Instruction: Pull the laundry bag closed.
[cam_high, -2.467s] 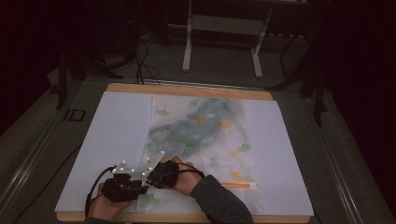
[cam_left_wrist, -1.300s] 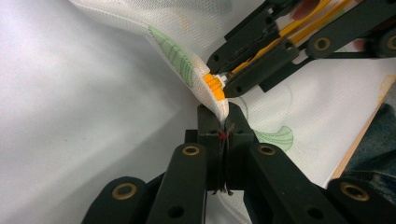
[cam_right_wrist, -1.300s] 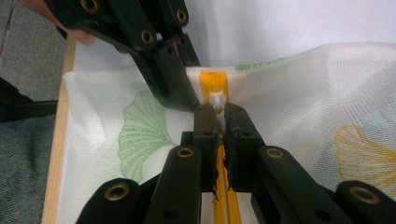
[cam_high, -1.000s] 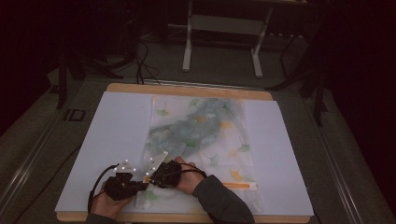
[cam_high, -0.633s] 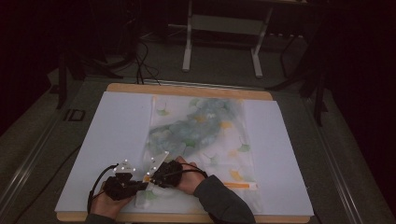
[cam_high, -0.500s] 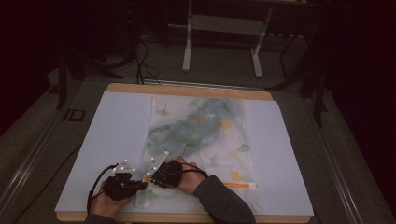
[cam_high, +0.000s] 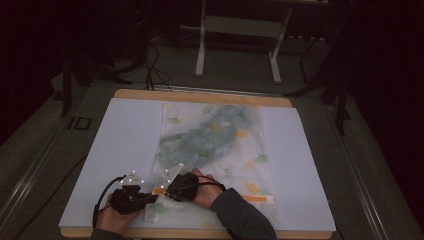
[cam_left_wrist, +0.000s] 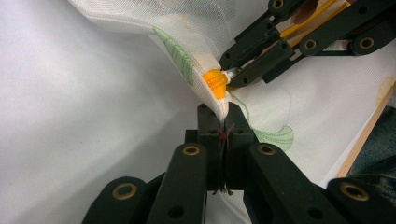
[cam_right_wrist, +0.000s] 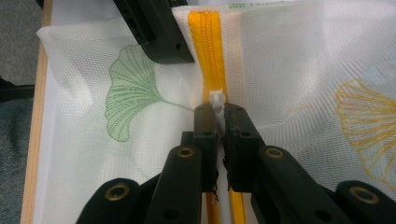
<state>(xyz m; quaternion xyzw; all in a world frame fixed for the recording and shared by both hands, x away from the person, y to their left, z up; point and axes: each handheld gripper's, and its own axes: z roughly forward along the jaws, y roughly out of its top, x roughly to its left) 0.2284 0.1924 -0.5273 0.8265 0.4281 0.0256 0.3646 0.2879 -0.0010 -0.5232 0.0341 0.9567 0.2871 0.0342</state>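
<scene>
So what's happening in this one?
A person works a zipped mesh laundry bag on a white-covered table with two handheld grippers. The left gripper is clamped on the bag's fabric beside the end of the yellow zipper. The right gripper pinches the white zipper pull. Inside the bag lies green clothing.

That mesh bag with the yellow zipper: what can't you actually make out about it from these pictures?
- What fills the mesh bag: high view, only a blurry green mass behind the mesh.
- Zipper pull: right gripper view, its lower part is hidden between the right gripper jaws.
- Bag edge pinched by the left gripper: left gripper view, hidden between the shut jaws.
- Zipper length: right gripper view, cut off by the top edge.
</scene>
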